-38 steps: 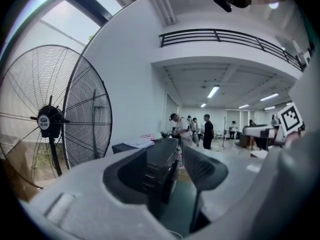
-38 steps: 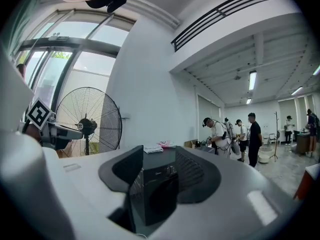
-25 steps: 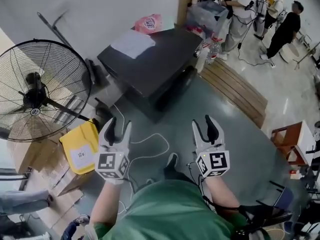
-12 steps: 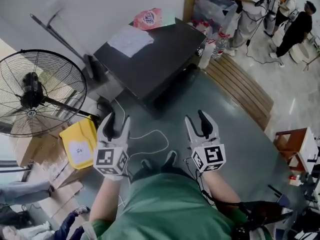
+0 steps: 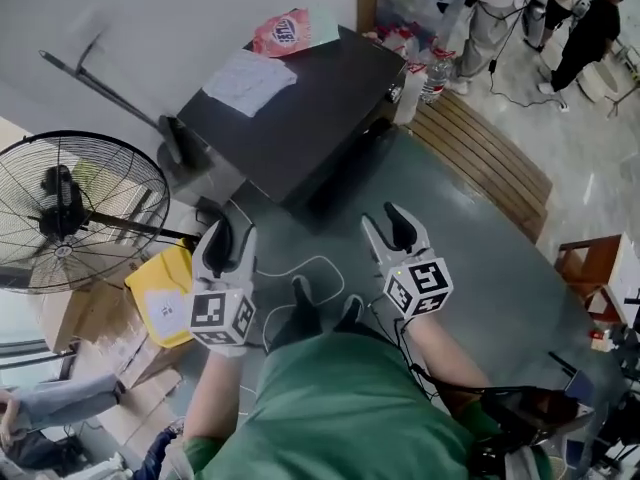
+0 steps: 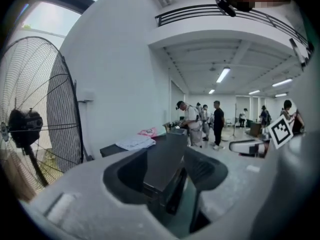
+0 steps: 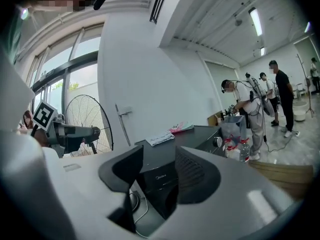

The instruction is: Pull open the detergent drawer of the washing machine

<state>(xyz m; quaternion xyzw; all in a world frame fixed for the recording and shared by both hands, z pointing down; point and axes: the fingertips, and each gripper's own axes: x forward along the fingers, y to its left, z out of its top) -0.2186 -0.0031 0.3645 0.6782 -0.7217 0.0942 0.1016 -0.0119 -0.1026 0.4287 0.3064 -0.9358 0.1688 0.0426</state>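
1. Grippers first: left gripper (image 5: 232, 243) & right gripper (image 5: 385, 228) both have jaws apart w/ nothing between, and are aimed at the washing machine (image 5: 300, 108), prob. lining up an approach.
2. Machine sits well ahead on the floor, untouched; drawer can't be picked out on its front.
3. Machine is boxy & dark, smooth flat top w/ white sheet (image 5: 245, 80) & pink bag (image 5: 288, 31). Wire-cage fan (image 5: 70, 213) stands at left.

The grey floor (image 5: 480, 258) carries the dark washing machine (image 5: 310, 108), a standing fan (image 5: 75, 213), a yellow case (image 5: 165, 298), a slatted wooden board (image 5: 485, 163) and a loose white cable (image 5: 300, 263)
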